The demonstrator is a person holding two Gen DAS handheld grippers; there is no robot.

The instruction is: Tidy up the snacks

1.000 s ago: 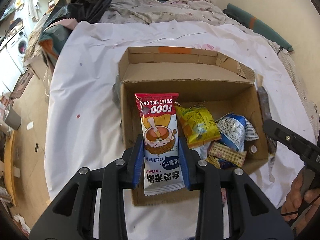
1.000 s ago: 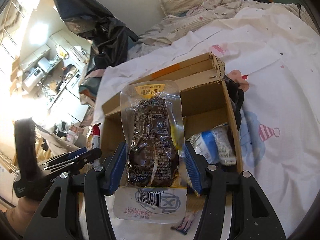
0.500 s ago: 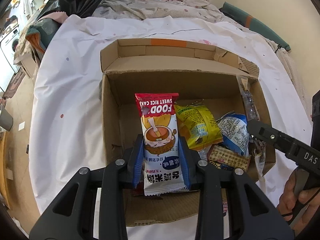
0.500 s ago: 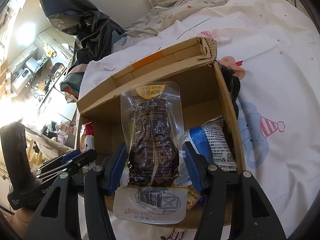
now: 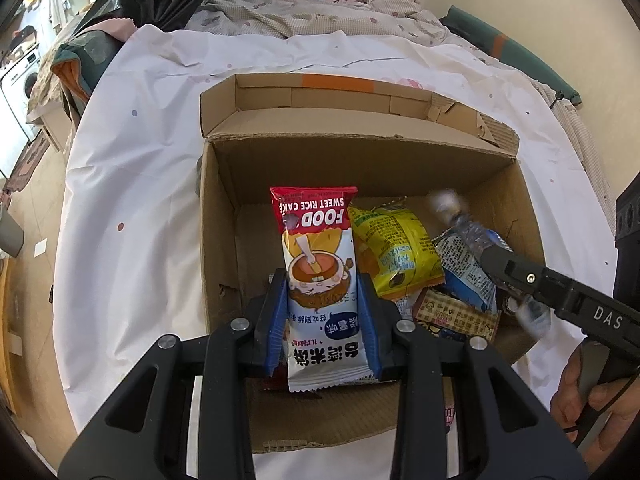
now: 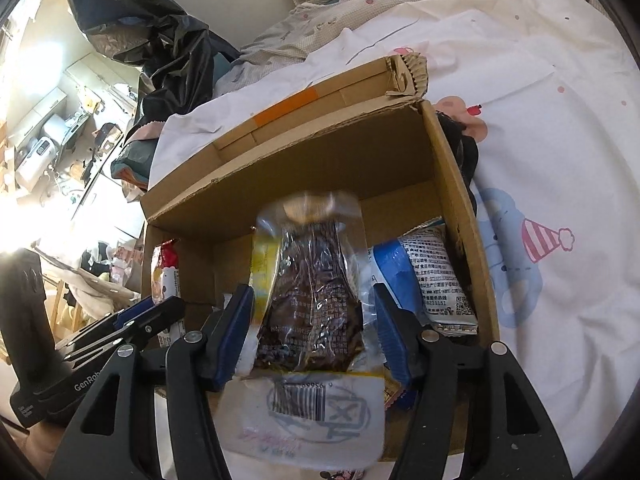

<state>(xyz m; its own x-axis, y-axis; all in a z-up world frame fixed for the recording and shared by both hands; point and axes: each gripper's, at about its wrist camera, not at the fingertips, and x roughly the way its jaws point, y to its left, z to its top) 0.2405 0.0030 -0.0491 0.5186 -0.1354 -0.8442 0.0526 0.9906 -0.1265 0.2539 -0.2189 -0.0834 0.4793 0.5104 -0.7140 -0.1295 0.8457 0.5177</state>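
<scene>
My left gripper (image 5: 322, 320) is shut on a red and white sweet rice cake packet (image 5: 318, 272) and holds it over the open cardboard box (image 5: 360, 160), near its left wall. My right gripper (image 6: 314, 328) has opened its jaws wider around a clear packet of dark brown snack (image 6: 312, 300), which looks blurred and loose between the fingers, over the box (image 6: 304, 160). In the box lie a yellow packet (image 5: 394, 248), a blue and white packet (image 6: 432, 272) and a small checked packet (image 5: 456, 312).
The box stands on a white sheet (image 5: 140, 200) over a bed. Rumpled bedding (image 5: 320, 12) and a black plastic bag (image 6: 168, 48) lie behind. The floor drops away at the left (image 5: 24, 220). My right gripper also shows at the right of the left wrist view (image 5: 560, 292).
Both grippers have moved forward and down over the box. The right gripper's jaws have spread and the dark snack packet is slipping, blurred. The left still grips the rice cake packet.
</scene>
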